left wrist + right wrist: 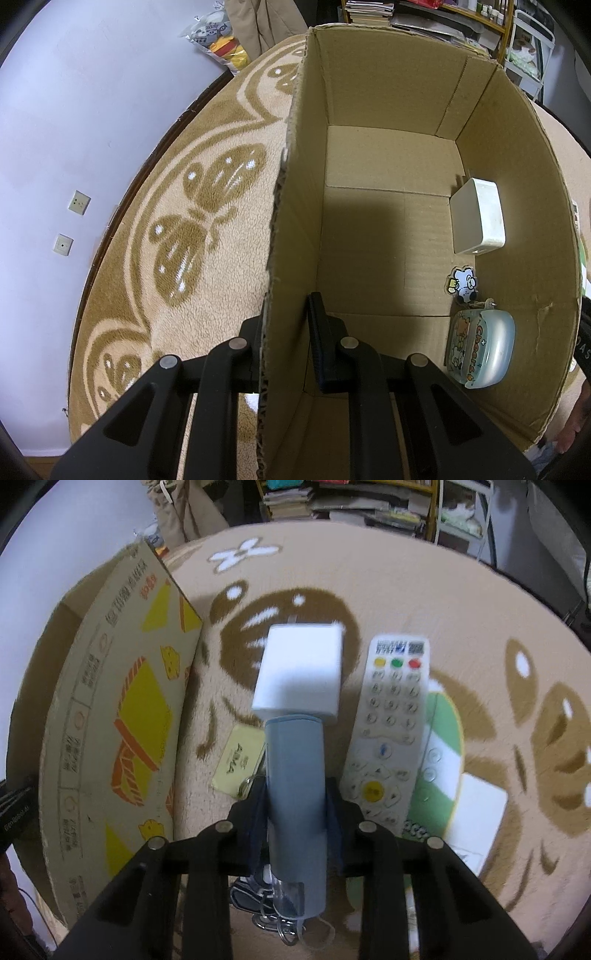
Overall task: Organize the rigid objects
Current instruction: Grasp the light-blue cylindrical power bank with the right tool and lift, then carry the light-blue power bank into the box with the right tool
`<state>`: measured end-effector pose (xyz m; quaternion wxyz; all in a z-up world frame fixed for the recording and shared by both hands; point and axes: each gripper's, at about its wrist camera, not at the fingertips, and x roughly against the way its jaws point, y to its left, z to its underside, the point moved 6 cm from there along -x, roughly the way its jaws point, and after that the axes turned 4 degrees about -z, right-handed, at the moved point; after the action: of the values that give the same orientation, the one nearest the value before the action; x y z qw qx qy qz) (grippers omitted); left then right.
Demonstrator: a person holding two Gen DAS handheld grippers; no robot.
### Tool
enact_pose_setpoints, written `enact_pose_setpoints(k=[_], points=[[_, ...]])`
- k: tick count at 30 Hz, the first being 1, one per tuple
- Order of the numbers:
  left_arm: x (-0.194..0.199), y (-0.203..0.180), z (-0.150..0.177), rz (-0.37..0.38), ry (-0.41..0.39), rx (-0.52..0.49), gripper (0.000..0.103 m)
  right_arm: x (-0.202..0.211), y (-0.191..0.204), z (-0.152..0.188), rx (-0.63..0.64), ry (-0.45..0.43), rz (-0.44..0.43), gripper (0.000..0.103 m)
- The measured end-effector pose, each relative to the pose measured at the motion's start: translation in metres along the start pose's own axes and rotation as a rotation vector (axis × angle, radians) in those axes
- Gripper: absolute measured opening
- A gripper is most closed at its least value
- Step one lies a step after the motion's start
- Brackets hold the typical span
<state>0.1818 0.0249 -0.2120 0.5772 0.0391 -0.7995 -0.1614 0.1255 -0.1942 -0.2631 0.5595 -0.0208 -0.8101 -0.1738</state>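
An open cardboard box stands on the rug. My left gripper is shut on its left wall, with one finger outside and one inside. On the box floor, along the right wall, lie a white rectangular block, a cartoon charm and a pale blue "Cheers" case. My right gripper is shut on a grey-blue tube, holding it above the rug. Beyond the tube's far end lies a white charger block, and to the tube's right a white remote.
In the right wrist view the box's printed outer wall stands at left. A yellow tag with key rings lies below the tube. Under the remote are a green-and-white round item and a white card. Shelves stand behind the rug.
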Motion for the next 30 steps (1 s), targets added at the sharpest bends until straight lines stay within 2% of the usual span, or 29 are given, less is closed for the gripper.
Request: enact_pose_setpoints(k=[9, 13, 26, 30], points=[[0.000, 0.001, 0.000, -0.003, 0.003, 0.001, 0.015, 0.029, -0.004, -0.020, 0.007, -0.080, 0.031, 0.031], [0.002, 0.001, 0.001, 0.000, 0.000, 0.000, 0.015, 0.041, 0.000, -0.024, -0.015, -0.096, 0.005, 0.030], [0.003, 0.000, 0.000, 0.004, 0.008, 0.009, 0.014, 0.134, 0.079, -0.051, 0.173, -0.334, -0.076, 0.029], [0.004, 0.001, 0.000, 0.008, 0.010, 0.012, 0.014, 0.154, 0.100, -0.056, 0.217, -0.409, -0.134, 0.029]])
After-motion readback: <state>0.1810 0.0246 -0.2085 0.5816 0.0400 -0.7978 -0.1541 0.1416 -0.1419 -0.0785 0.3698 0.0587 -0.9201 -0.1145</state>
